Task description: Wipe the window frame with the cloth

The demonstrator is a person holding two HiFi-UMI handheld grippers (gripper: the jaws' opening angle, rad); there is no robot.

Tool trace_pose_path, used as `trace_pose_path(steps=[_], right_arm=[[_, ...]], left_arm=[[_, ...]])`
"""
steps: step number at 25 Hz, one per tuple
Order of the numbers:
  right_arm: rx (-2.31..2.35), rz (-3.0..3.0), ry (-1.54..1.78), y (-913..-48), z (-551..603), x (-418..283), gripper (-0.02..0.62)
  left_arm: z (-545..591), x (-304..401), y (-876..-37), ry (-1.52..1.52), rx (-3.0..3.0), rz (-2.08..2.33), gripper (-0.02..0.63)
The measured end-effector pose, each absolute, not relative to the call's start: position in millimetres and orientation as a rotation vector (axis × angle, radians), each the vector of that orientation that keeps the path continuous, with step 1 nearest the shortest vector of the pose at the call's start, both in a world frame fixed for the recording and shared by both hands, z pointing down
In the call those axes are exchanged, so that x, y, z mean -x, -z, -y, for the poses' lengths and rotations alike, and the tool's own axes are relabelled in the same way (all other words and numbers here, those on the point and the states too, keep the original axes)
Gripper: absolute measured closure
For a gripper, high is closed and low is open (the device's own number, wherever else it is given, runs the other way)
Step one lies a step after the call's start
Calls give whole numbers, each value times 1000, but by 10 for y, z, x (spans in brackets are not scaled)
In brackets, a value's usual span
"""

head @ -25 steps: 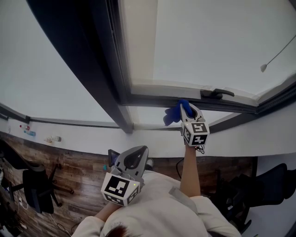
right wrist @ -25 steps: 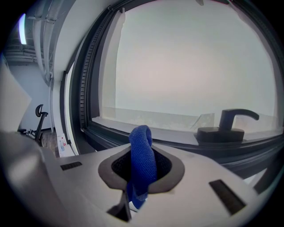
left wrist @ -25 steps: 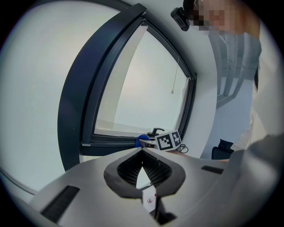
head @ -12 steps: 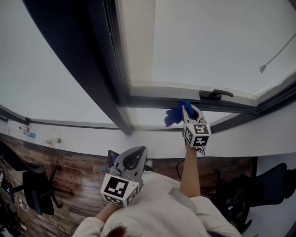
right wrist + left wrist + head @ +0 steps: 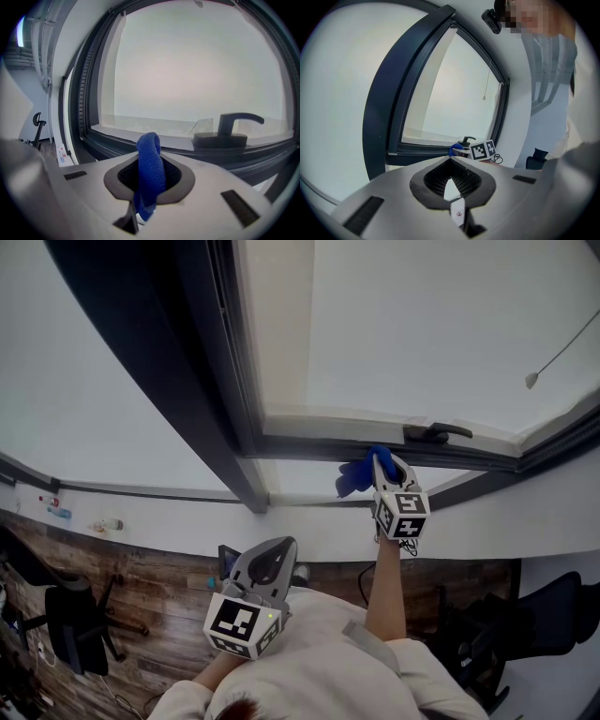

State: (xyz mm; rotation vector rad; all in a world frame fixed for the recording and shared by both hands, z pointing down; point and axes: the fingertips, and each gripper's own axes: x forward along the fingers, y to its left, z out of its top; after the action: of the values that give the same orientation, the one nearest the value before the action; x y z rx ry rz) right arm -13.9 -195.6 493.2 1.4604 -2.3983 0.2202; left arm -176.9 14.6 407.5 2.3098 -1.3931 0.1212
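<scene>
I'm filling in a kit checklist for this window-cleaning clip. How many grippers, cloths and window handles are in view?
Grippers: 2, the left gripper and the right gripper
Cloths: 1, the blue cloth
Handles: 1, the window handle
Total: 4

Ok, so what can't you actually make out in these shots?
Head view: whether the blue cloth touches the window frame; the right gripper covers the contact.
Right gripper view: the cloth's lower end, hidden inside the tongs.
Head view: small items on the left wall, too small to name.
Head view: the pull cord's top, cut off by the edge.
</scene>
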Motion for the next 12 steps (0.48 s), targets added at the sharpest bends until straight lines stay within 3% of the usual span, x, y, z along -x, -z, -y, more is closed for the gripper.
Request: trace_pose_path(steps=[12], right_arm=[[-1466, 2400, -222, -4929, 1967, 64, 545]], left_arm=[[-110, 1699, -4076, -122, -2320, 1377, 600]])
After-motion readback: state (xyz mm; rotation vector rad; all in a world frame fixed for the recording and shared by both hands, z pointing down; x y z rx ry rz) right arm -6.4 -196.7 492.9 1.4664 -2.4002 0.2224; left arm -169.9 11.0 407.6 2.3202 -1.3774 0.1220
